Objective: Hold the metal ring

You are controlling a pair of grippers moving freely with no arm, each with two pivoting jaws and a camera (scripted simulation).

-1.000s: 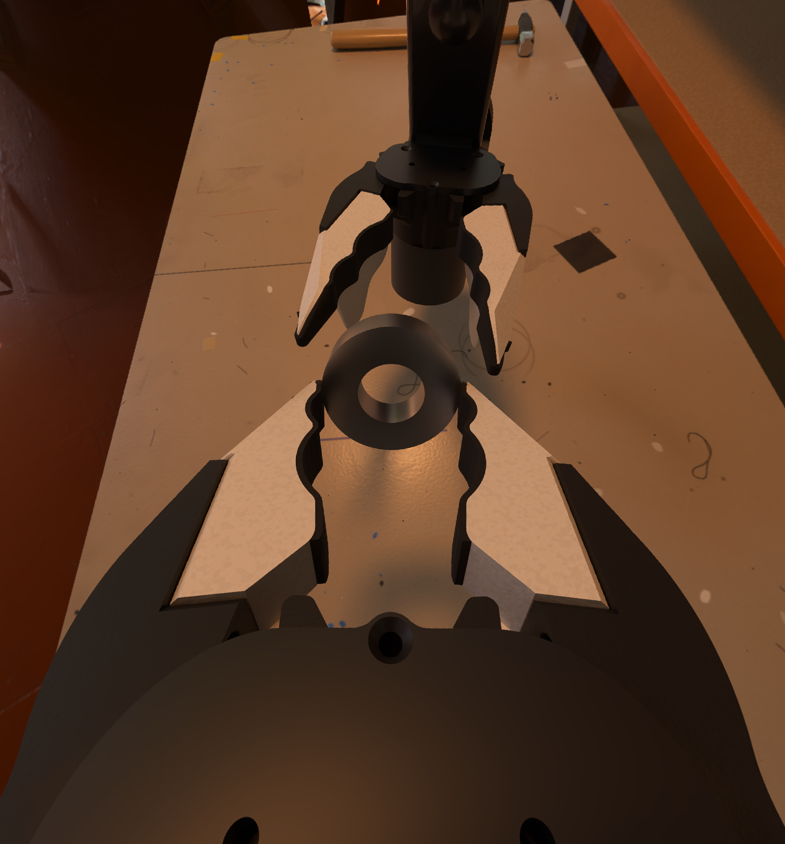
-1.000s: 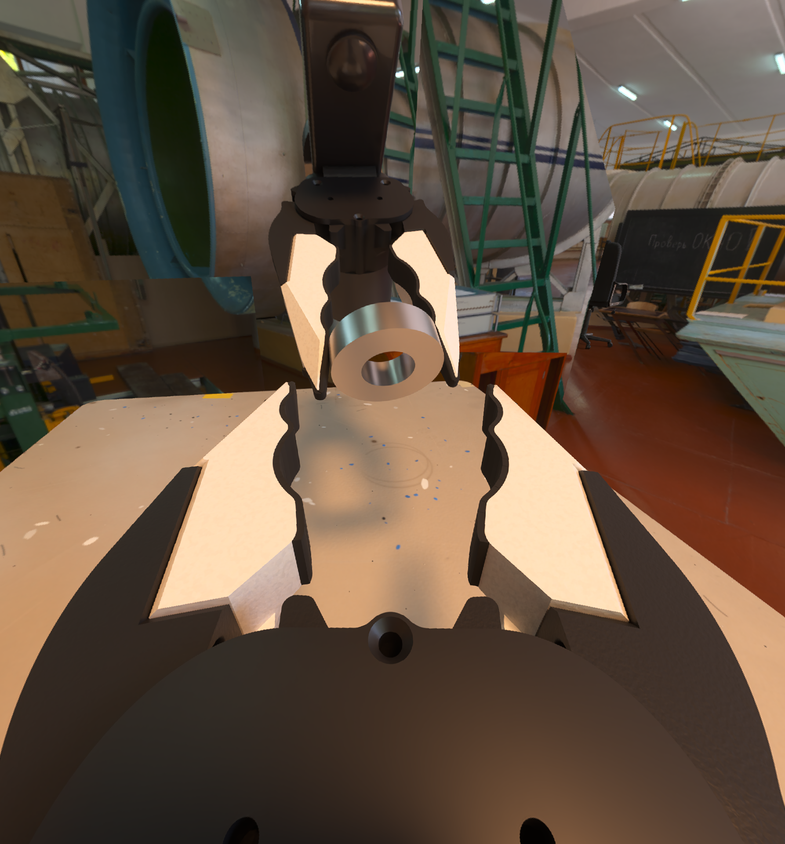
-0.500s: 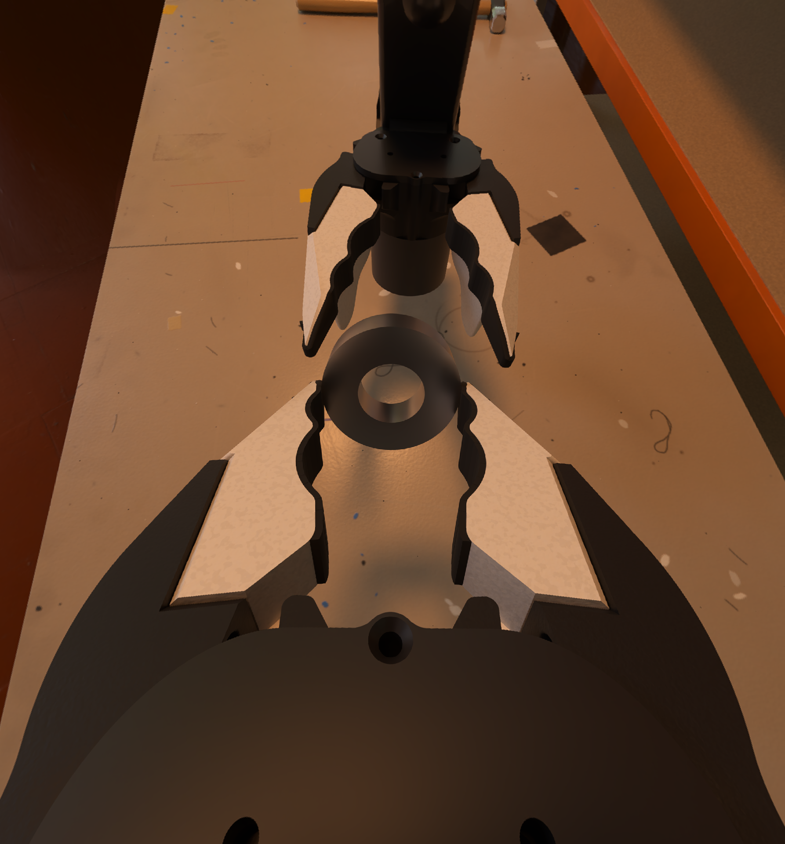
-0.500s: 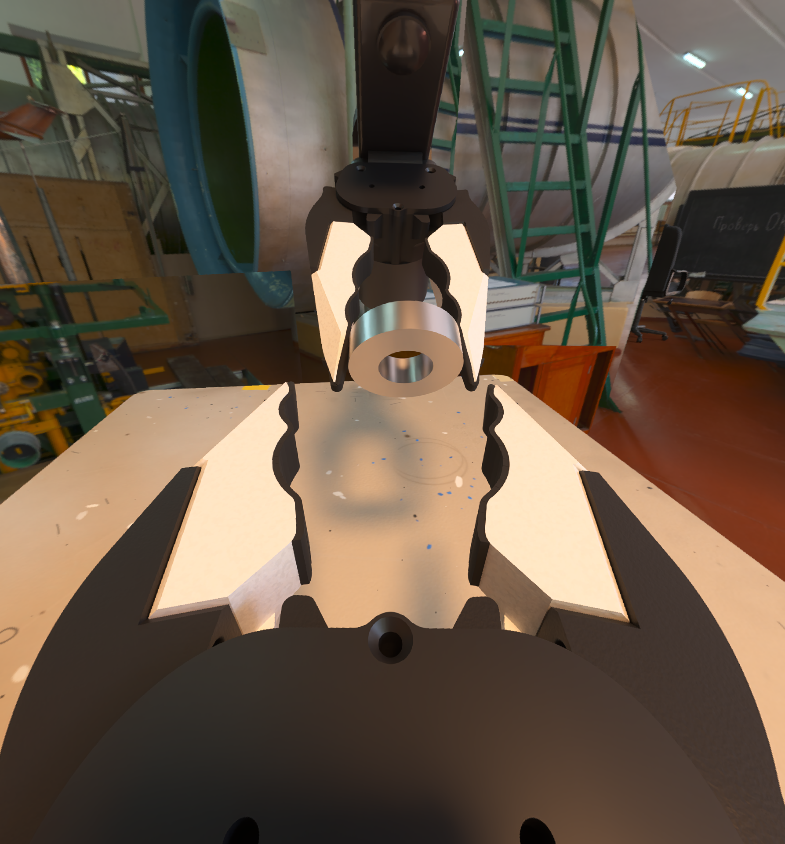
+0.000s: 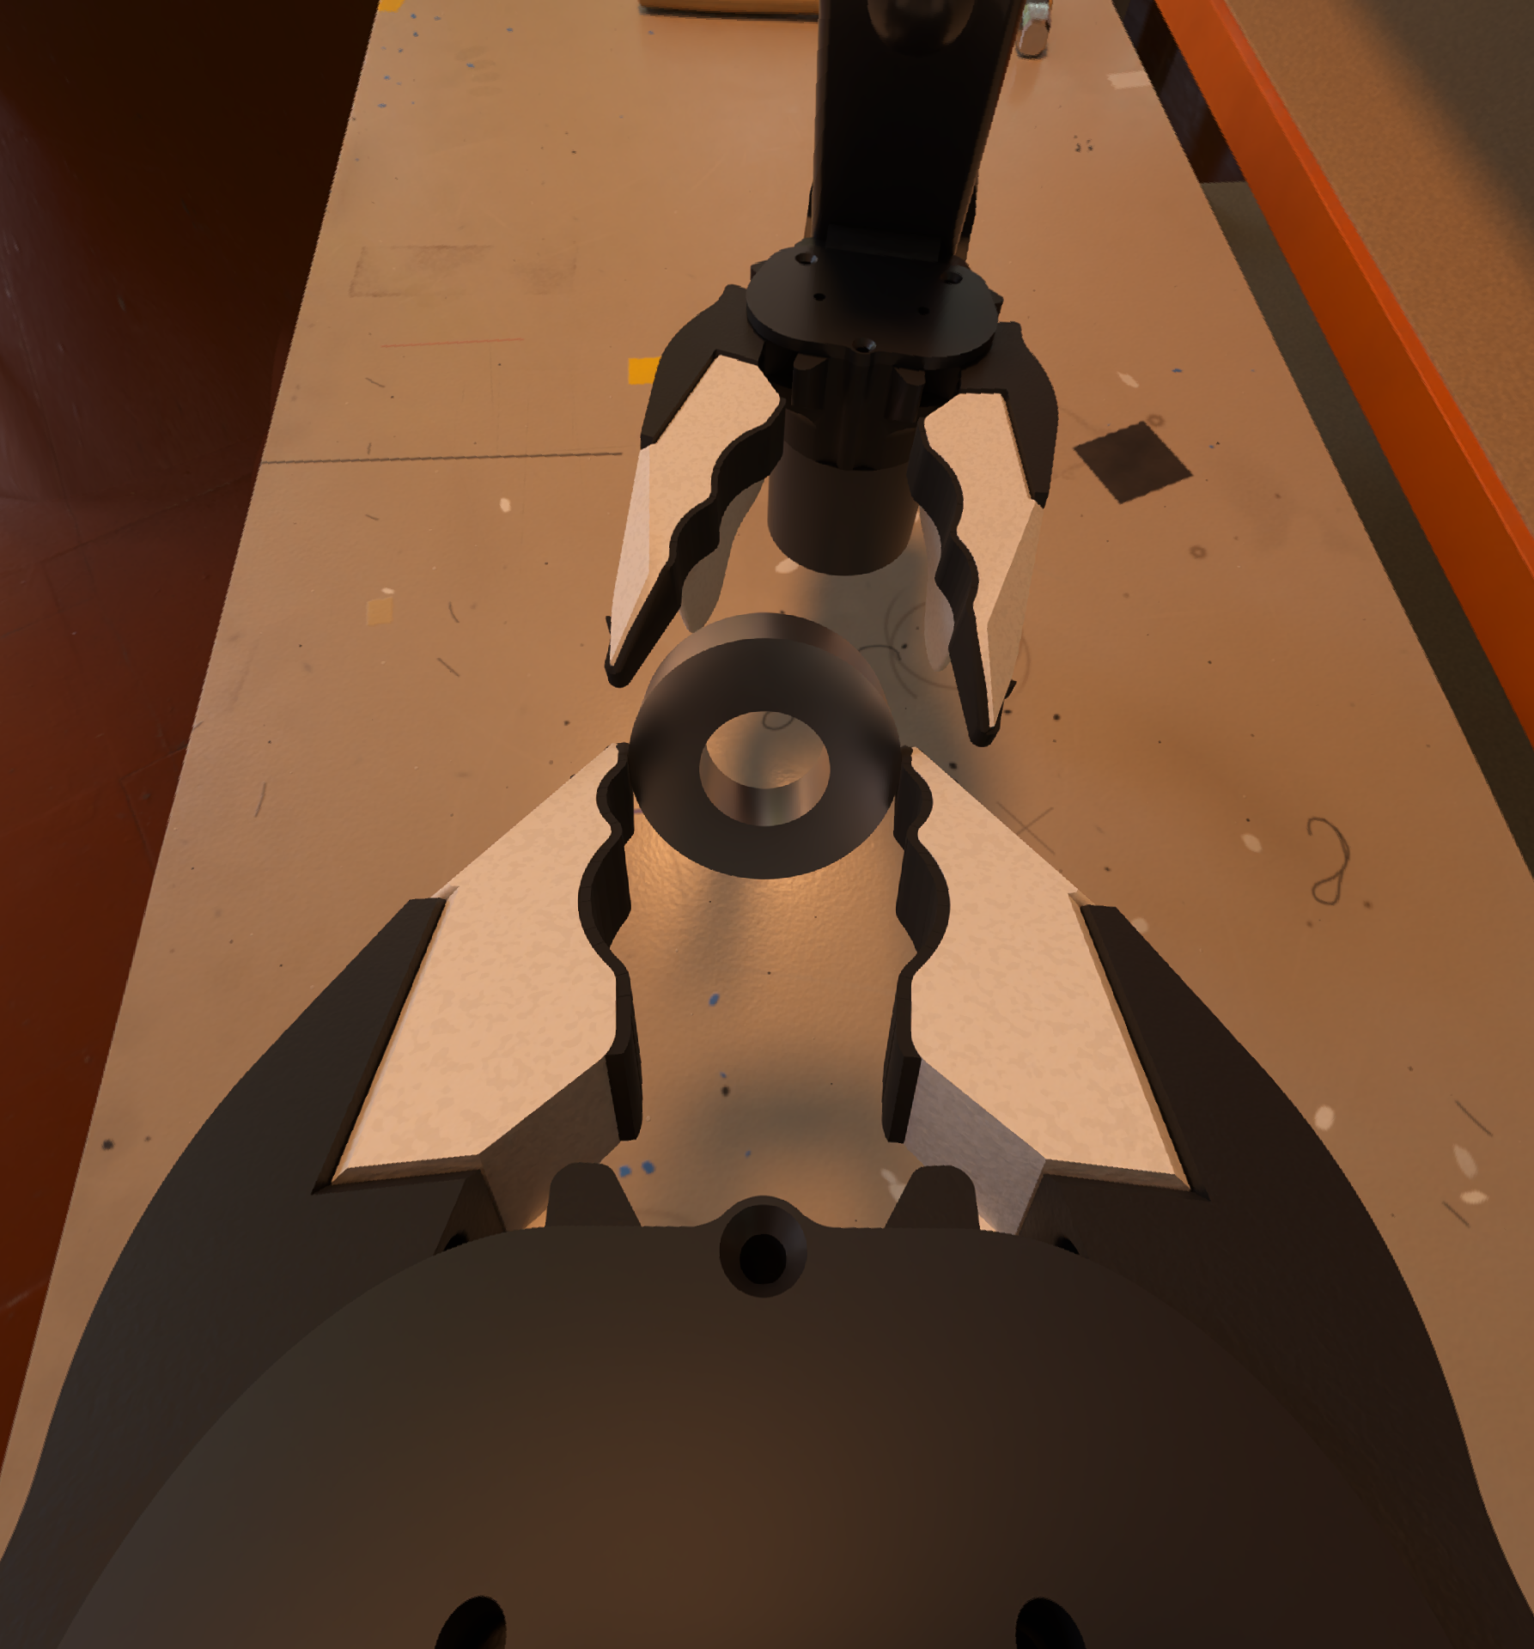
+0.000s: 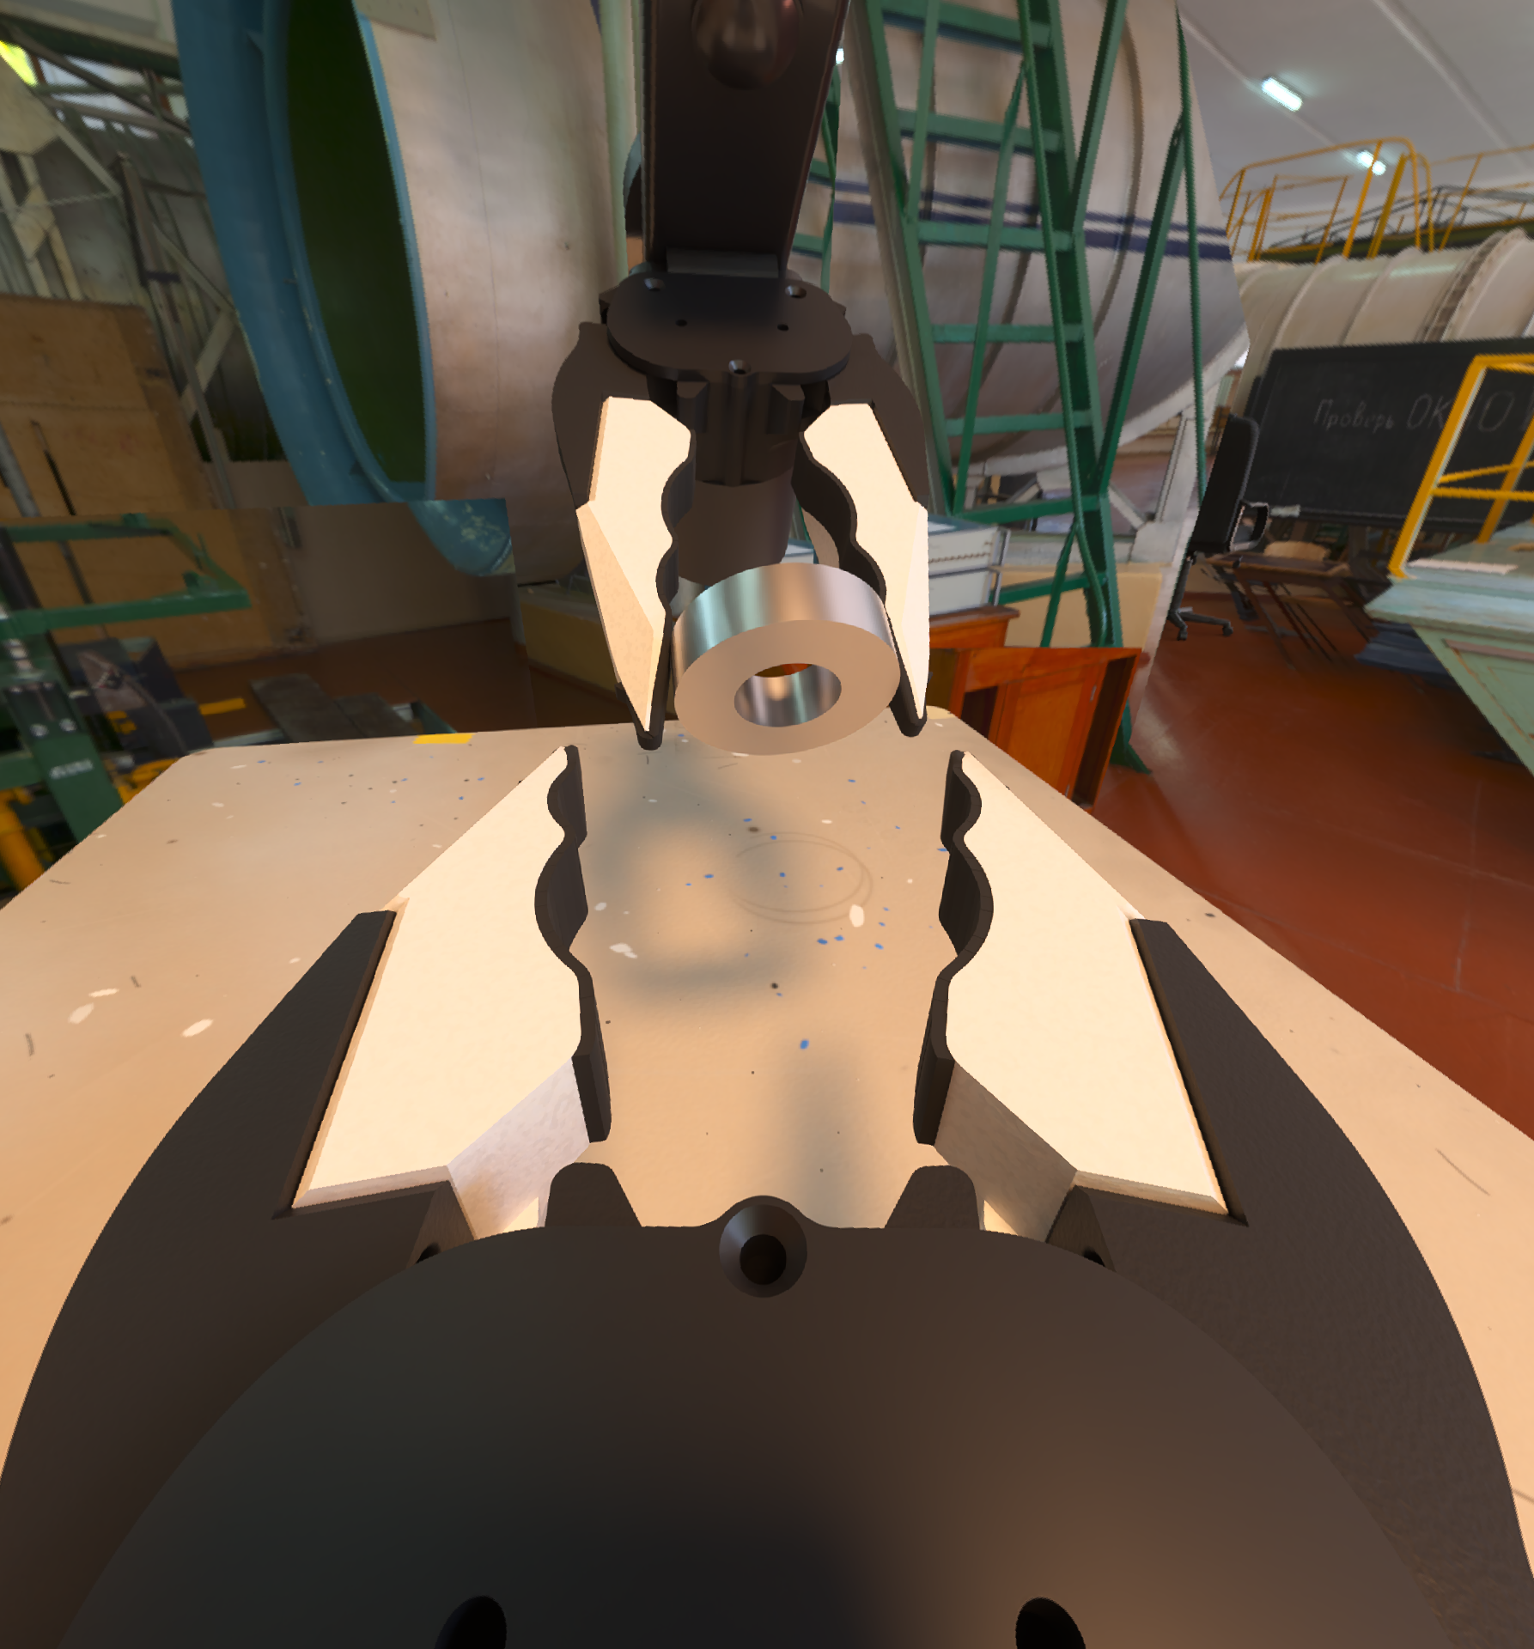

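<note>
Both left gripper (image 5: 763, 767) fingertips clamp the metal ring (image 5: 763, 745) above the table (image 5: 478, 223).

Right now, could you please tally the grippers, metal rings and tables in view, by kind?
Grippers: 2 (left gripper, right gripper)
Metal ring: 1
Table: 1
Total: 4
</note>
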